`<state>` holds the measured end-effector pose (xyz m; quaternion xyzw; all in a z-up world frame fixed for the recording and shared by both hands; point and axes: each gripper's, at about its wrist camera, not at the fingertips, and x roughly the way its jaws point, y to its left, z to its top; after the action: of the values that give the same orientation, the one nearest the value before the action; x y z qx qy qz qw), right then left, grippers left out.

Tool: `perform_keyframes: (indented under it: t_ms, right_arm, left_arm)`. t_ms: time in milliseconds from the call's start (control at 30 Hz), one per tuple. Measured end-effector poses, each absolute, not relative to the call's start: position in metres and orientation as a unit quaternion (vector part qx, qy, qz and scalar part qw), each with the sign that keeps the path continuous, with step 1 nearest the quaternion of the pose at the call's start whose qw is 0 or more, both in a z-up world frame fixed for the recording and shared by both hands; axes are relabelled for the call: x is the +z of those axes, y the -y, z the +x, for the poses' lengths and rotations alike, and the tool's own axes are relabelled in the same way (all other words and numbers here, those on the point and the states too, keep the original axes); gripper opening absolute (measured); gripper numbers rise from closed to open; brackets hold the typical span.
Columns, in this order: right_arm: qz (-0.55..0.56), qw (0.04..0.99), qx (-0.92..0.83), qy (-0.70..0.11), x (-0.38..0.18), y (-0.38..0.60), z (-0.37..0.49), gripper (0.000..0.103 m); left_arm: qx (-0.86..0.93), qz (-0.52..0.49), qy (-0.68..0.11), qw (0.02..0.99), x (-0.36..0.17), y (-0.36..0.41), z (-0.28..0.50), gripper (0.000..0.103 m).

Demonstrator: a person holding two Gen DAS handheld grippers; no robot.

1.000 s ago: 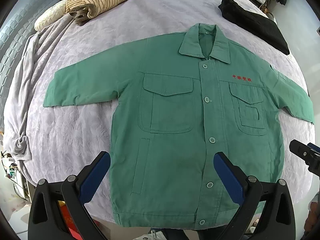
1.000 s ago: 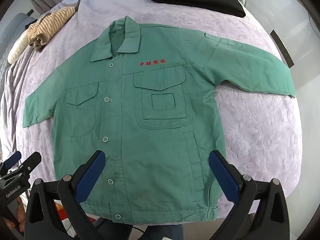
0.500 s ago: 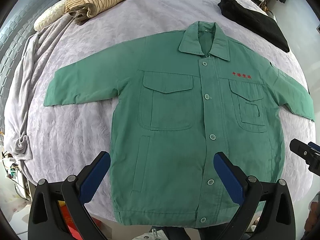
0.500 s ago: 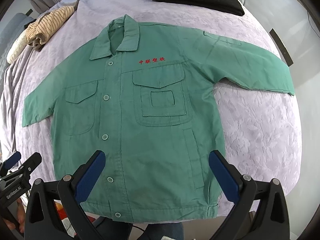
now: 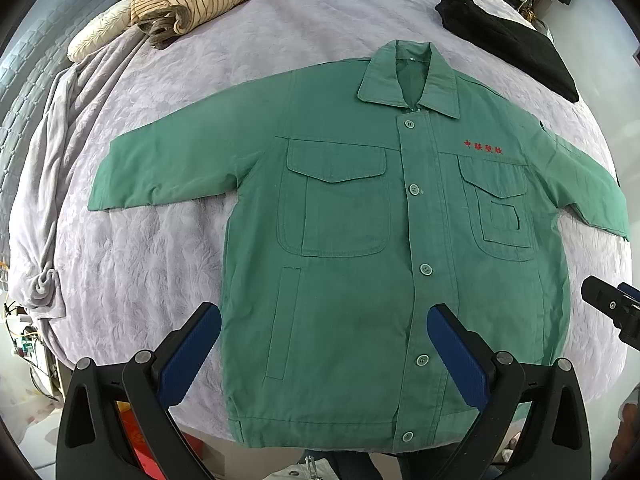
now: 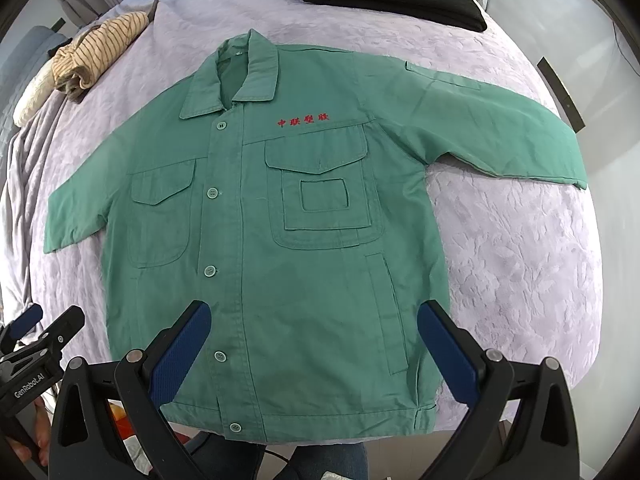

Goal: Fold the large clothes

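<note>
Both tongs hang wide open and empty above the near hem, the left gripper (image 5: 324, 330) over the left half of the green jacket (image 5: 360, 240), the right gripper (image 6: 314, 326) over its right half. Since a second ago the jacket has slid slightly nearer in both views, so the tongs have crept forward. It lies flat, buttoned, face up on the lilac bedspread (image 6: 520, 240), sleeves outspread; no fold is begun

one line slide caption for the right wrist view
Open right gripper hovers over a buttoned green jacket spread flat on a lilac bedspread.
</note>
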<state>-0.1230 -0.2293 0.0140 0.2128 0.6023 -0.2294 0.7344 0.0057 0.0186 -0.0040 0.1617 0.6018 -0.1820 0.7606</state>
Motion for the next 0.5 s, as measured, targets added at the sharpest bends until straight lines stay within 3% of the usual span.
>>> perform_keyframes:
  t_ms: [500]
  right_arm:
    - [0.212,0.734,-0.23,-0.603,0.014,0.2287,-0.1233,0.103]
  left_arm:
    - [-0.182,0.163,-0.602,0.76,-0.0025,-0.0208,0.0052,0.103]
